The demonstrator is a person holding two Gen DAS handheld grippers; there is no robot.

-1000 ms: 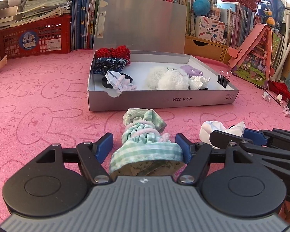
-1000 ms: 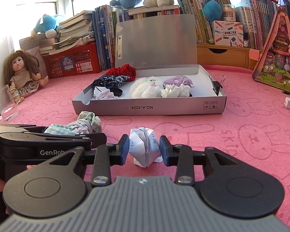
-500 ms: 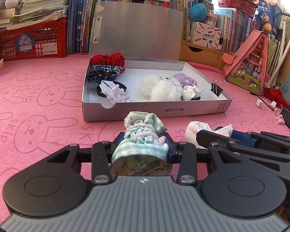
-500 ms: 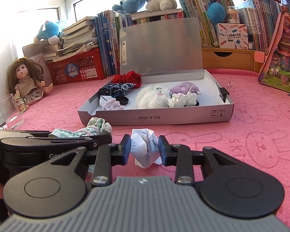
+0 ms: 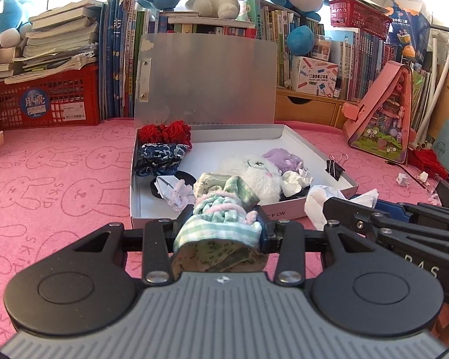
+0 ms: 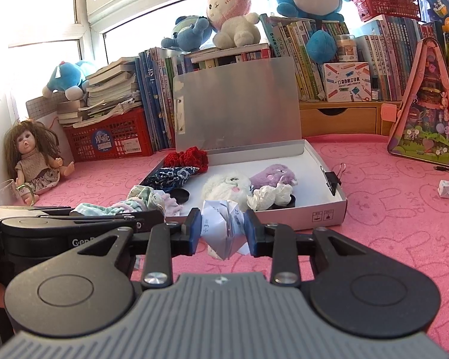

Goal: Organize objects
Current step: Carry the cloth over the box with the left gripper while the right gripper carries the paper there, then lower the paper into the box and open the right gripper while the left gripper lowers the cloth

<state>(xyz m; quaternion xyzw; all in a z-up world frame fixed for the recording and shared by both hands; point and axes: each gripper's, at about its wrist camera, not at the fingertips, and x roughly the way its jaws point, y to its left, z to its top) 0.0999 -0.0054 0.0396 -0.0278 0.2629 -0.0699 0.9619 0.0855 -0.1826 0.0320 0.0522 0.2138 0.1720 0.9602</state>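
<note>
The left gripper (image 5: pixel 224 224) is clamped on a bundle of green checked cloth (image 5: pixel 221 221) with a pale pink fuzzy trim; the cloth bulges up between the blue pads and hangs out below them toward the camera, clear of the pink rabbit-print mat (image 5: pixel 60 185). Its jaws have just been closing, and the cloth fills the whole gap between them. Just to its right, the right gripper (image 6: pixel 223 229) pinches a folded white paper piece (image 6: pixel 223 227) printed with small numbers (the lower tip of the paper dangles free under the pads, off the mat). Those jaws have likewise been closing in on the paper, and both pads press its sides. Straight ahead of both tools sits the open grey box (image 6: pixel 329 215), its lid standing upright at the far edge. Inside it, ahead and to the left, lie a red knitted item (image 5: pixel 164 131) and a dark blue patterned cloth (image 5: pixel 158 157); ahead and nearer the middle, a white fluffy toy (image 6: pixel 224 185) lies beside a purple fluffy toy (image 6: pixel 274 175), with a crumpled white paper (image 6: pixel 268 197) just in front of them. A black binder clip (image 6: pixel 332 179) grips the box's right wall. Far to the left of the right gripper, a doll (image 6: pixel 34 161) sits against the wall.
</note>
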